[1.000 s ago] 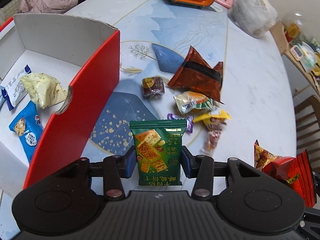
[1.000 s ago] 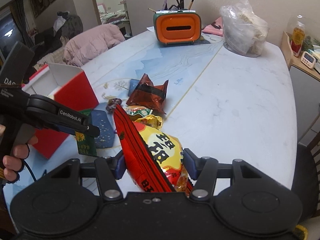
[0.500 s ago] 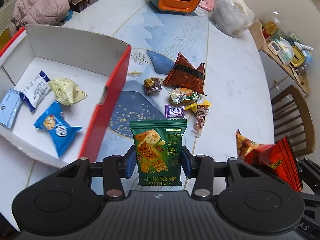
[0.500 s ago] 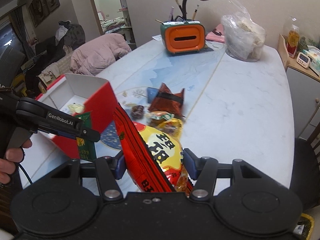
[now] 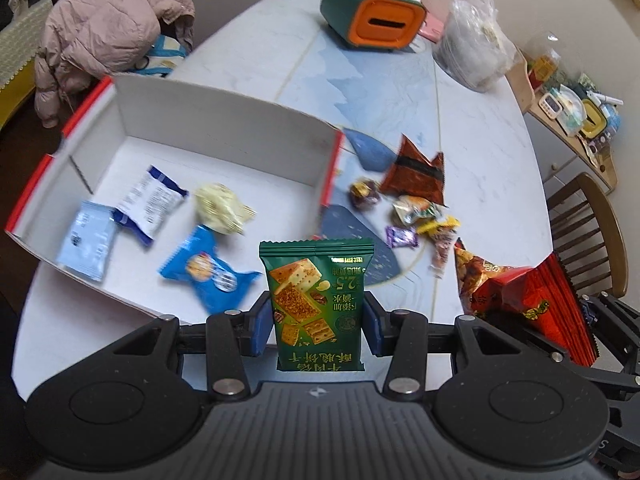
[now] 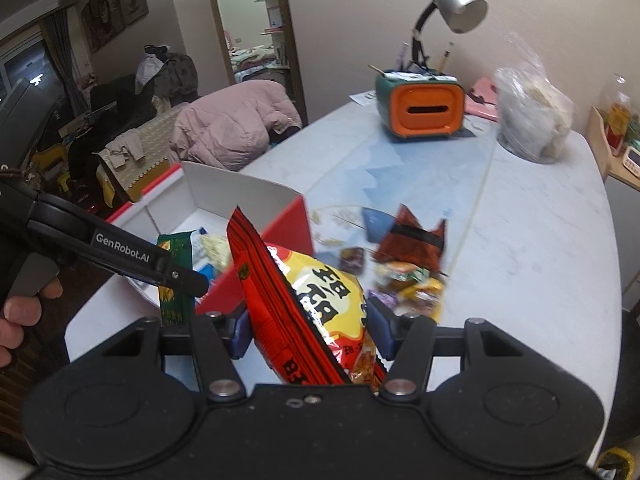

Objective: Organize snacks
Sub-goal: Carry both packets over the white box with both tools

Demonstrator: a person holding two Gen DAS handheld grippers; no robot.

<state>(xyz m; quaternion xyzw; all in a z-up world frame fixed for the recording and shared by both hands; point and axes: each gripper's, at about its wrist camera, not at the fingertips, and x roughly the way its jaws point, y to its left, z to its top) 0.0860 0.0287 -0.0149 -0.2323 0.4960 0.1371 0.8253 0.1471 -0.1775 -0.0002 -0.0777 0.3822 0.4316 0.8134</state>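
Observation:
My left gripper [image 5: 316, 328] is shut on a green cracker packet [image 5: 317, 300] and holds it above the near right corner of the red-and-white box [image 5: 224, 120]. The box holds several packets, among them a blue one [image 5: 204, 272] and a yellow one [image 5: 220, 208]. My right gripper [image 6: 308, 332] is shut on a red-and-yellow chip bag [image 6: 320, 304], held above the table to the right of the box [image 6: 240, 192]. The chip bag also shows in the left wrist view [image 5: 520, 296]. Loose snacks lie right of the box: a brown triangular bag [image 5: 416, 172] and small candies [image 5: 404, 216].
A green-and-orange tissue holder [image 5: 380, 16] and a clear plastic bag [image 5: 472, 56] stand at the table's far end. A pink jacket [image 5: 108, 36] lies on a chair at the left. A wooden chair [image 5: 584, 232] stands at the right. A desk lamp [image 6: 452, 4] rises behind the holder.
Both grippers have risen and moved left with their packets. The left gripper now hangs over the box's near corner; more of the box interior is in view.

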